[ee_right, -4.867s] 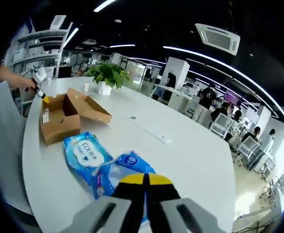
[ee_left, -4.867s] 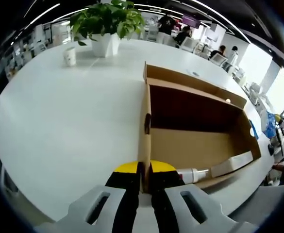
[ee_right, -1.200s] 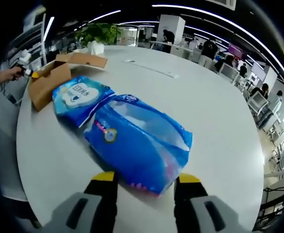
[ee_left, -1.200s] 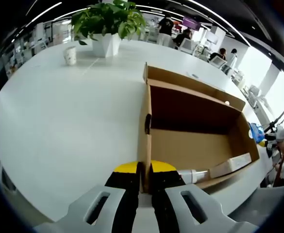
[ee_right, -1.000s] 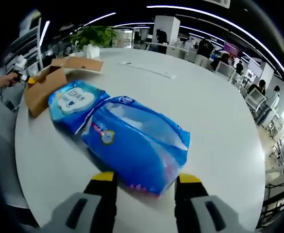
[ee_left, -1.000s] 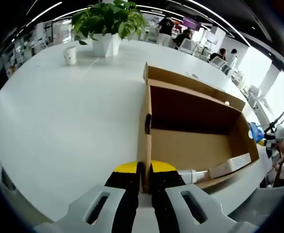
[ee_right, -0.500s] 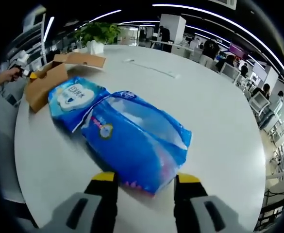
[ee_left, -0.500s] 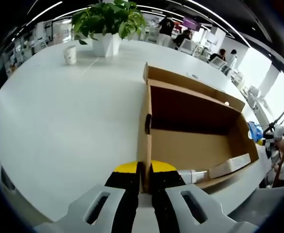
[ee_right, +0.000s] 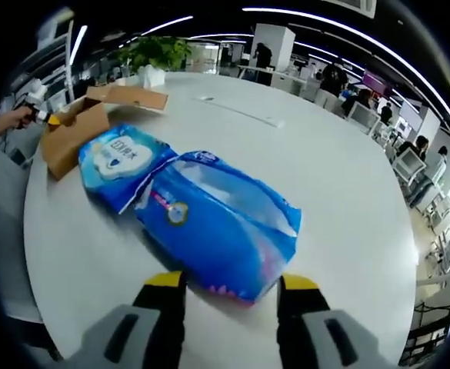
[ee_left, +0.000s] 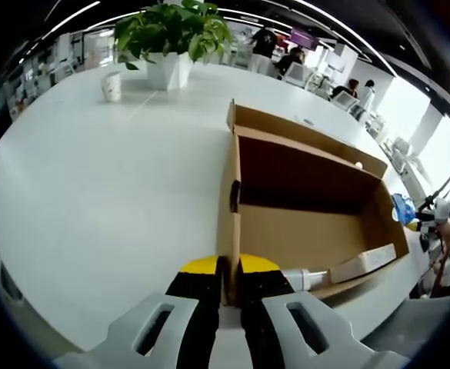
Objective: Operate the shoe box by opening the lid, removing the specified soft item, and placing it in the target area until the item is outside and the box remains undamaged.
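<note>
Left claw (ee_left: 228, 286) pressed together on the near side wall of the shoe box (ee_left: 301, 200), pinching the cardboard edge exactly as in the pictures from a second ago; no shift of box or claw. Beyond the claw tips, open box interior almost bare: a small white bottle (ee_left: 305, 277) and a pale card strip (ee_left: 367, 262) against the near inner corner. Lid flap (ee_left: 248, 117) folded back on the far side of the box. Farther off past the box, a paper cup (ee_left: 111, 87) and a potted plant (ee_left: 171, 34) on the white desk (ee_left: 94, 192).

Right claw (ee_right: 228, 290) spread wide, straddling the near end of the dark blue soft pack (ee_right: 221, 223) without gripping it. Compared with nearly five seconds back, when pressed shut over the pack, now let go: pack lying flat on the desk, well outside the box. Lighter blue wipes pack (ee_right: 121, 161) touching it on the far side, then the box itself beyond. Judgement: release made, item out, box steadied and unharmed; only withdrawal remaining.
</note>
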